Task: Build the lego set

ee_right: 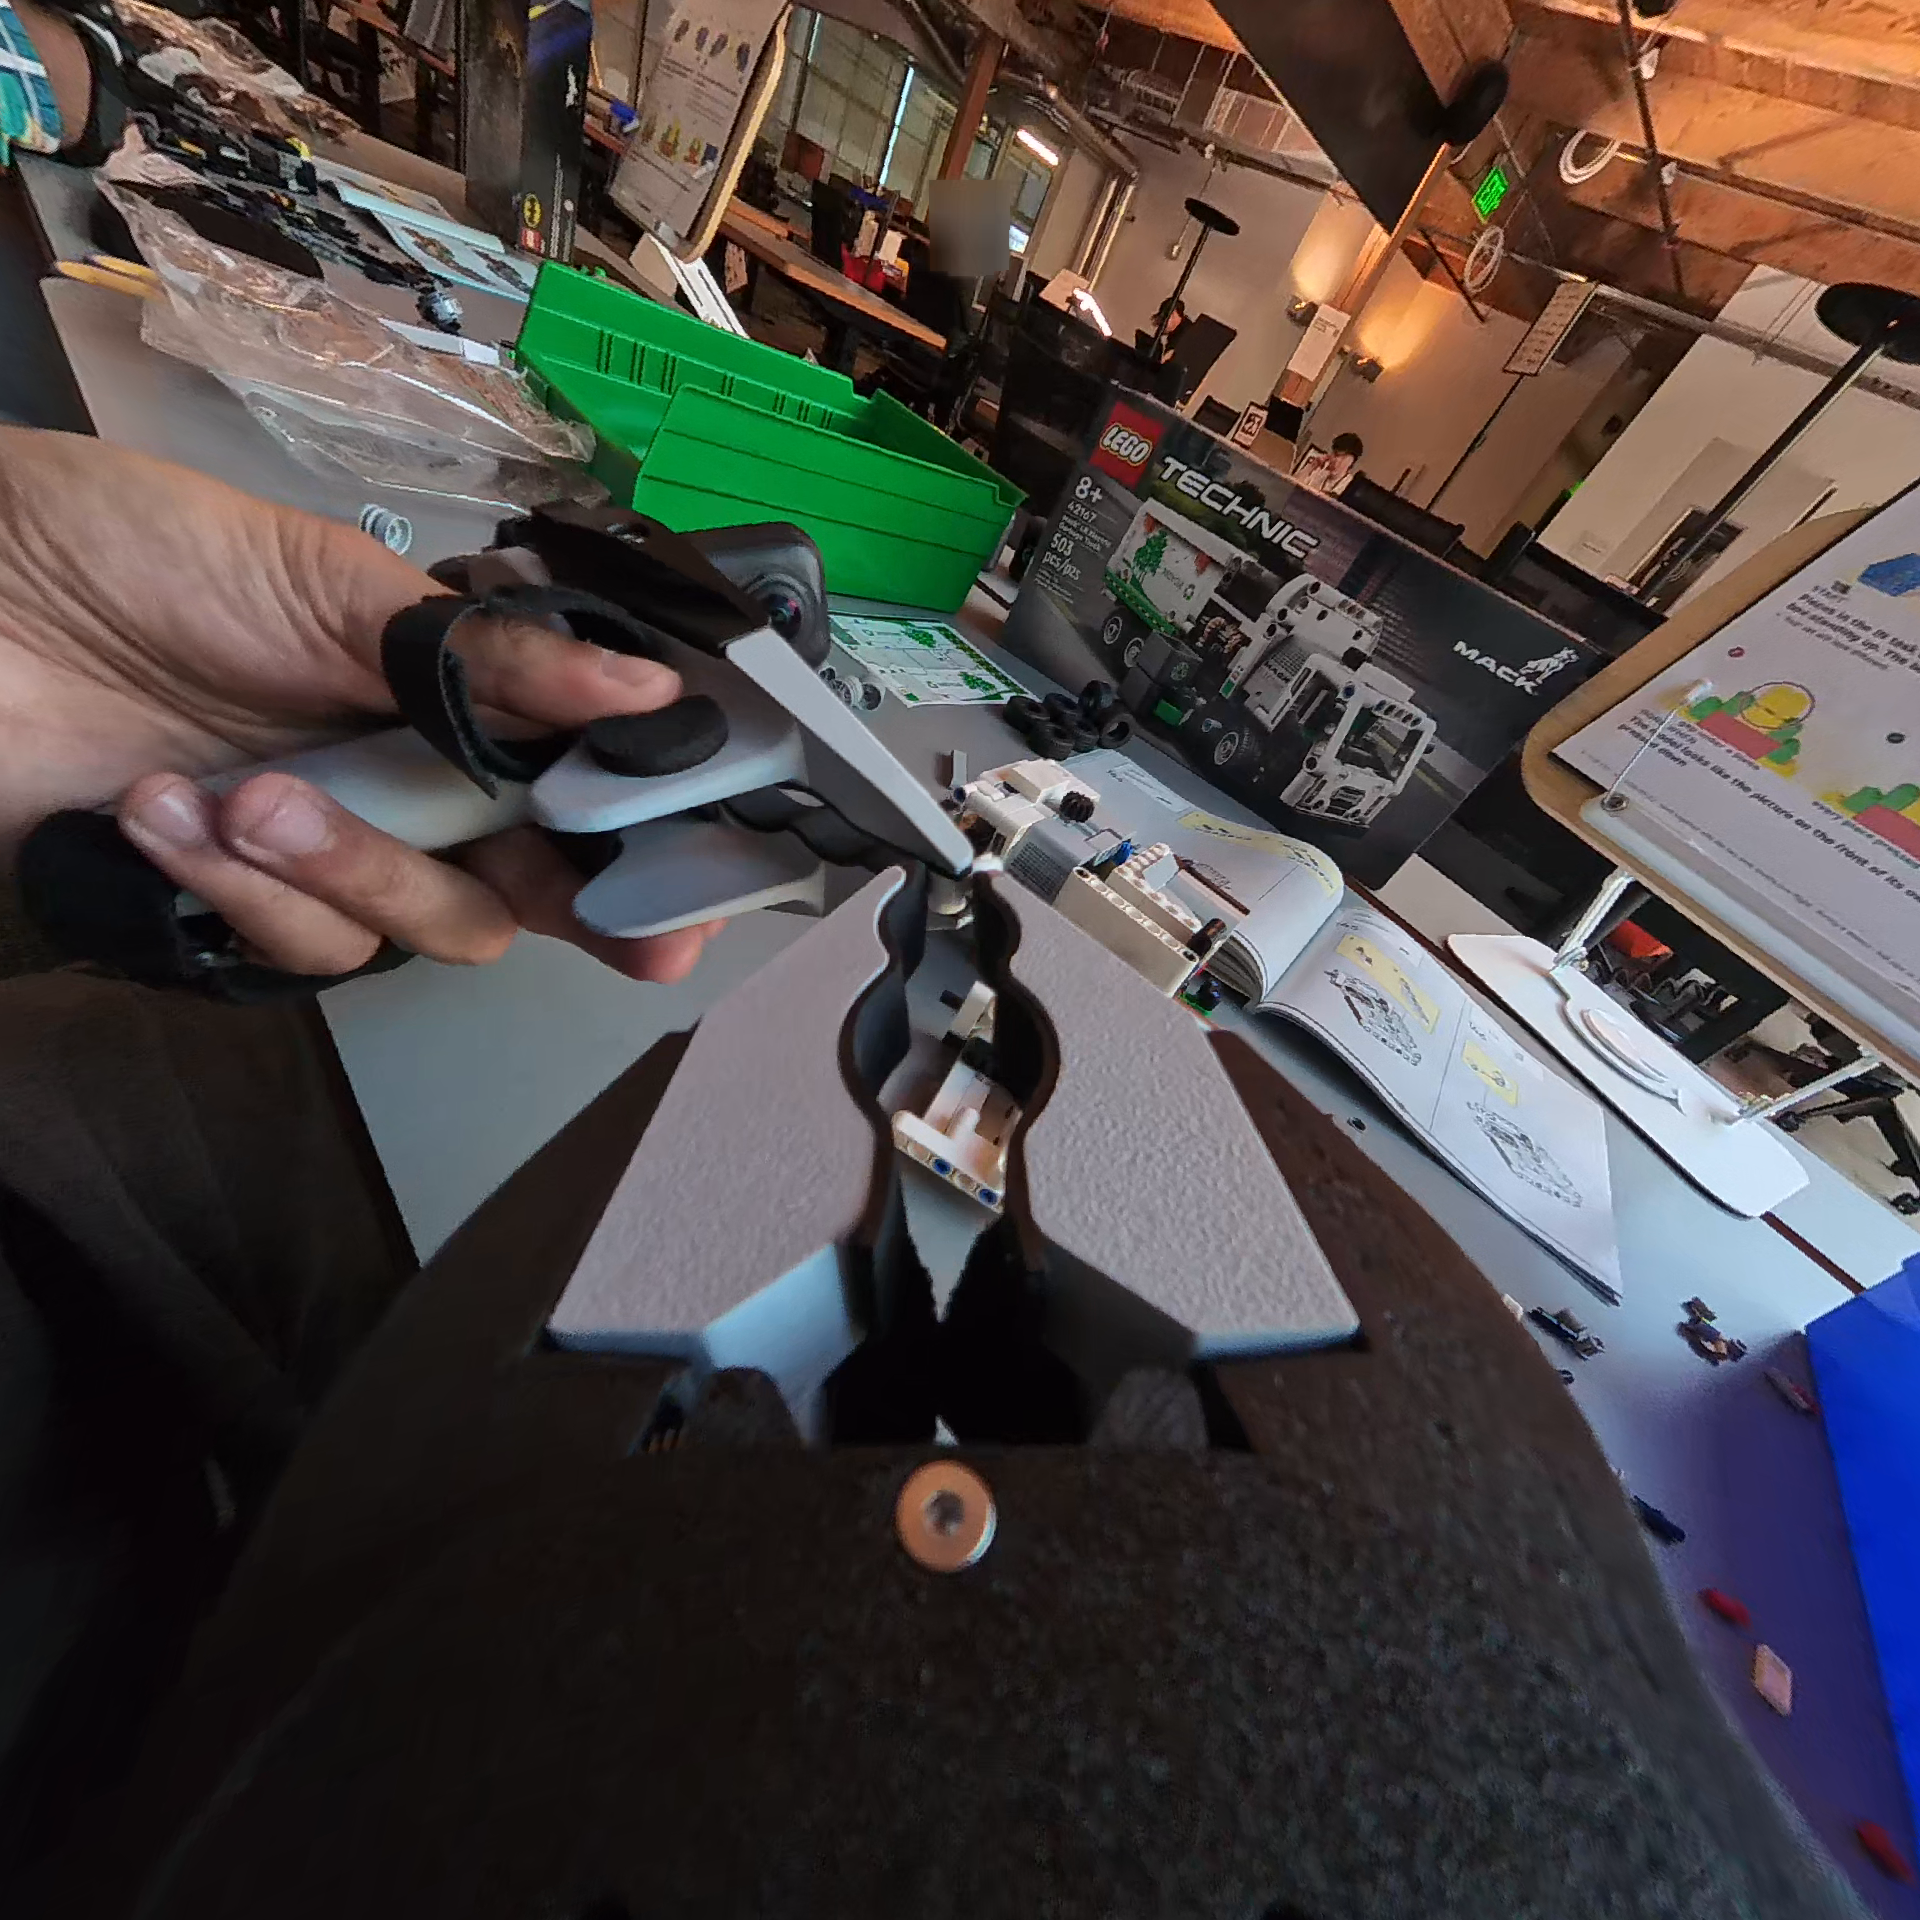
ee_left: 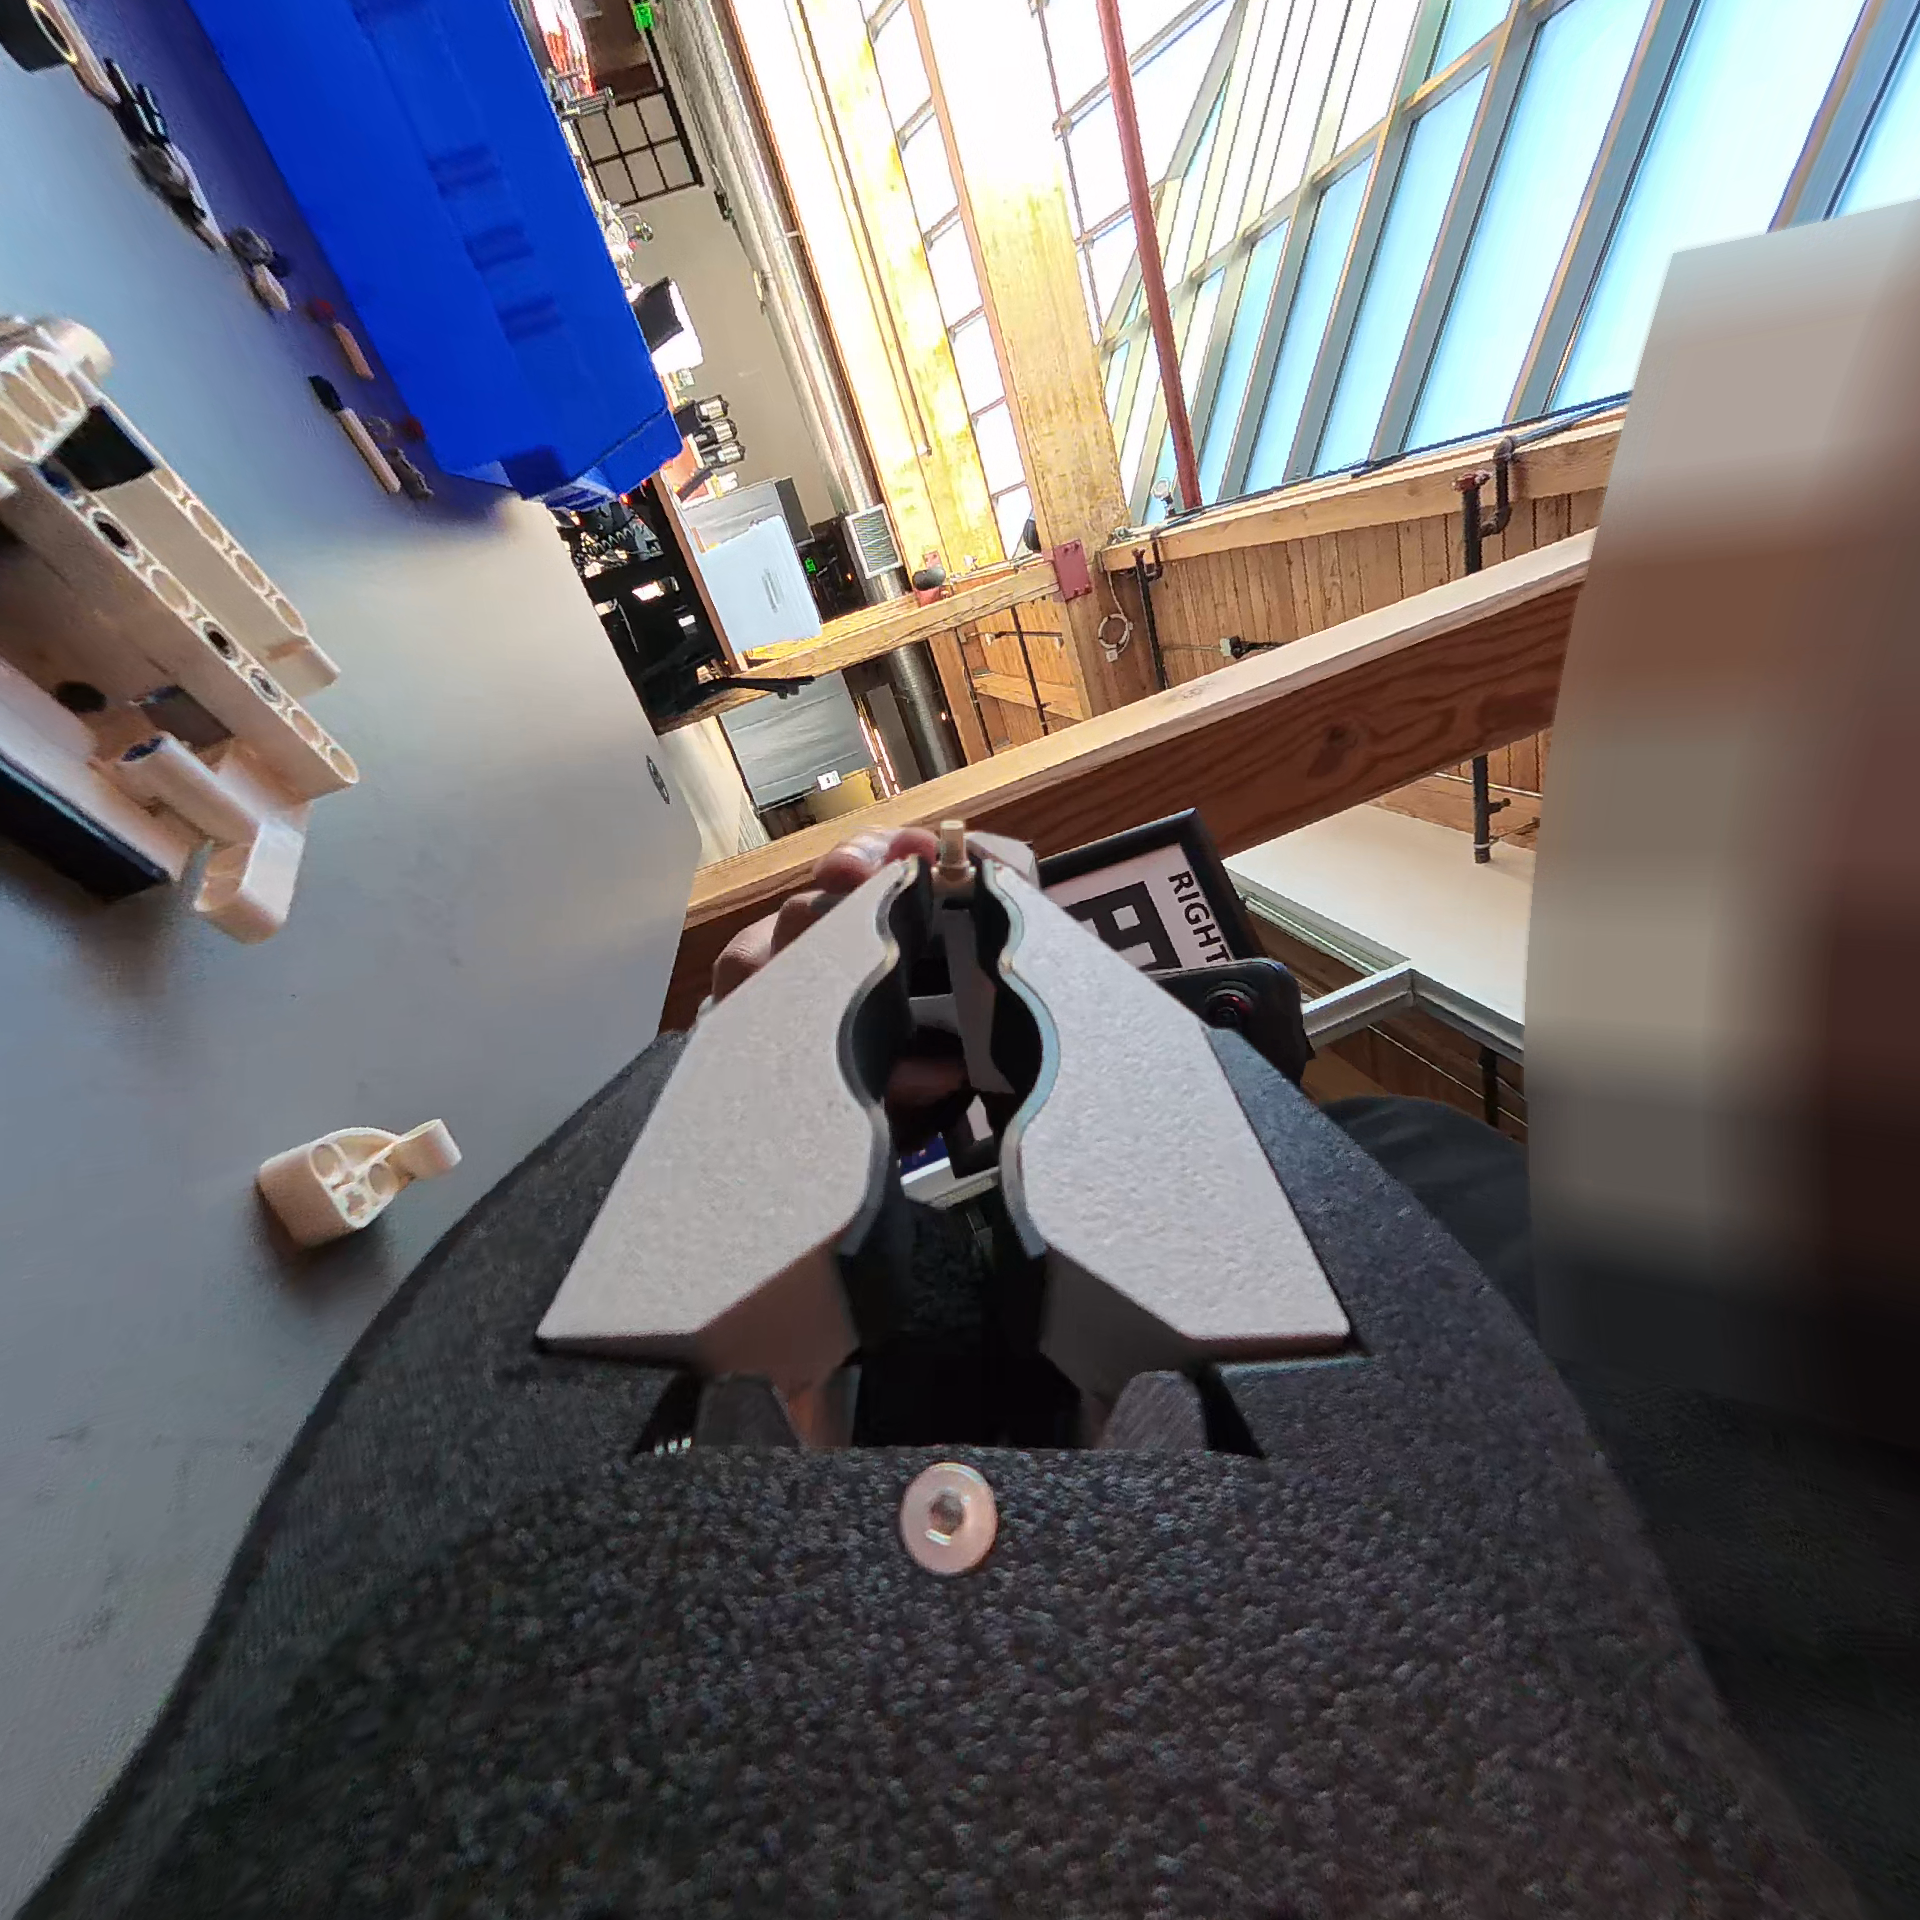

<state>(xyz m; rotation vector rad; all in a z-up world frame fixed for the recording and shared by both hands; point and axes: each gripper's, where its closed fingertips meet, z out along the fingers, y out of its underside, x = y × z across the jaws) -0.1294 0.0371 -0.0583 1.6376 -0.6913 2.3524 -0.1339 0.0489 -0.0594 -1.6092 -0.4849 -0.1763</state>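
My left gripper (ee_left: 949, 883) is shut on a small tan pin (ee_left: 951, 844) that sticks out past its tips. My right gripper (ee_right: 943, 891) meets it tip to tip, held in the air above the table, and its fingers close around the same pin (ee_right: 948, 906). The left gripper's fingers (ee_right: 862, 769), held by a hand, come in from the left in the right wrist view. The partly built white Lego model (ee_right: 1091, 873) (ee_left: 177, 644) lies on the table beyond. A loose white connector (ee_left: 353, 1179) lies nearer.
An open instruction booklet (ee_right: 1434, 1049) and the Lego set's box (ee_right: 1299, 623) lie behind the model. Green bins (ee_right: 790, 457) stand at the back, a blue bin (ee_right: 1870, 1475) (ee_left: 447, 239) at the right. Small loose pins (ee_right: 1714, 1340) and black tyres (ee_right: 1060, 717) are scattered on the table. It is some 10 cm from my left tips to the loose white connector (ee_left: 353, 1179).
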